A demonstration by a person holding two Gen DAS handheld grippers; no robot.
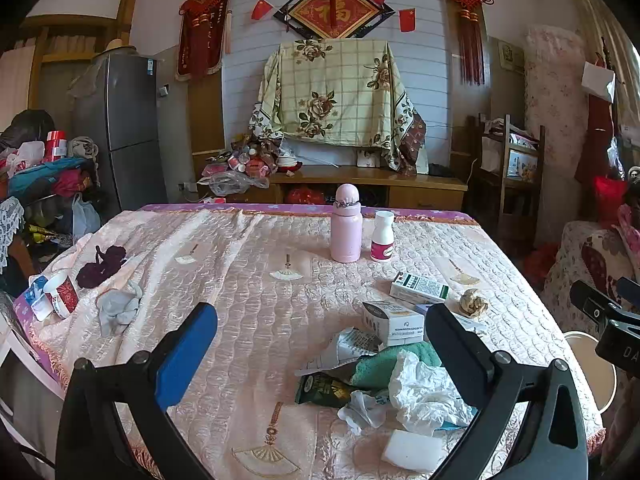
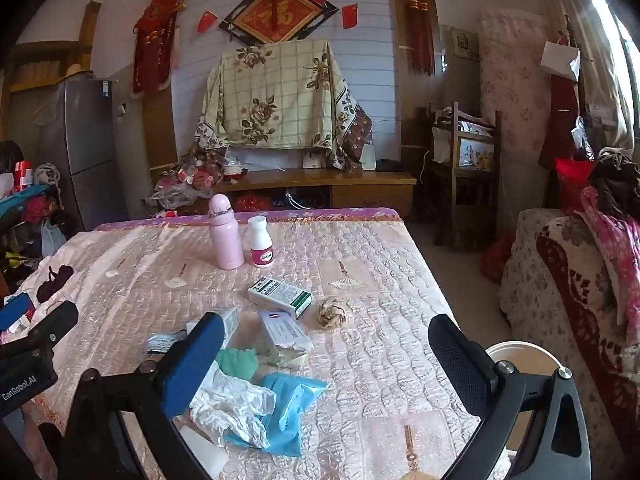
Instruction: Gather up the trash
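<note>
On the left wrist view, the left gripper (image 1: 320, 344) is seen with its fingers (image 1: 186, 354) spread wide and nothing between the pads, held above a counter (image 1: 248, 320) covered by a pink quilted cloth. The trash is gathered at the near right of the counter: a crumpled white tissue (image 1: 424, 392) lies against a teal cloth (image 1: 384, 362), with a dark green wrapper (image 1: 324, 390) just to their left and a torn paper packet (image 1: 348, 346) behind it. A white foam block (image 1: 412, 450) is seen near the front edge. Two small cartons, a white and grey carton (image 1: 390, 322) and a green and white medicine box (image 1: 418, 288), lie further back, and a crumpled tan paper ball (image 1: 472, 302) rests beside them. A pink bottle (image 1: 346, 224) and a white pill bottle (image 1: 383, 236) stand upright side by side, well behind the litter. A red and white cup (image 1: 62, 292) is seen at the far left edge.

Across the right wrist view, the right gripper (image 2: 324, 350) is likewise shown with fingers (image 2: 460, 364) wide apart and empty. The white tissue (image 2: 232, 400) overlaps a blue plastic bag (image 2: 288, 408) below the left finger, with the teal cloth (image 2: 238, 360) behind. A white bucket (image 2: 520, 354) is partly visible beyond the counter's right edge, behind the right finger.
</note>
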